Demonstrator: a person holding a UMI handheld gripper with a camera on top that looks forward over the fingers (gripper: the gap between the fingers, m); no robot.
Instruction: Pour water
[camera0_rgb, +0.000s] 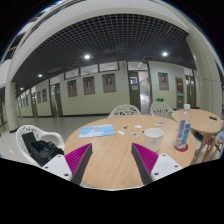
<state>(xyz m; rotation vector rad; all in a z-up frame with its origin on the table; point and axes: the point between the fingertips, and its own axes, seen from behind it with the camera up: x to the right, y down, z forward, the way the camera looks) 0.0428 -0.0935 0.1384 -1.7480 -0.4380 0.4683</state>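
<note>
A clear water bottle (183, 133) with a blue label and red base stands upright on the round wooden table (110, 158), beyond the right finger. A white bowl or cup (153, 132) sits on the table left of the bottle. My gripper (112, 160) is open and empty, its magenta pads (78, 158) spread wide above the bare tabletop, well short of both things.
A blue paper (97, 131) and small items lie at the table's far side. White chairs stand behind (125, 110) and at the left with a dark bag (42, 150). A second round table (200, 120) stands at the right. The hall floor beyond is open.
</note>
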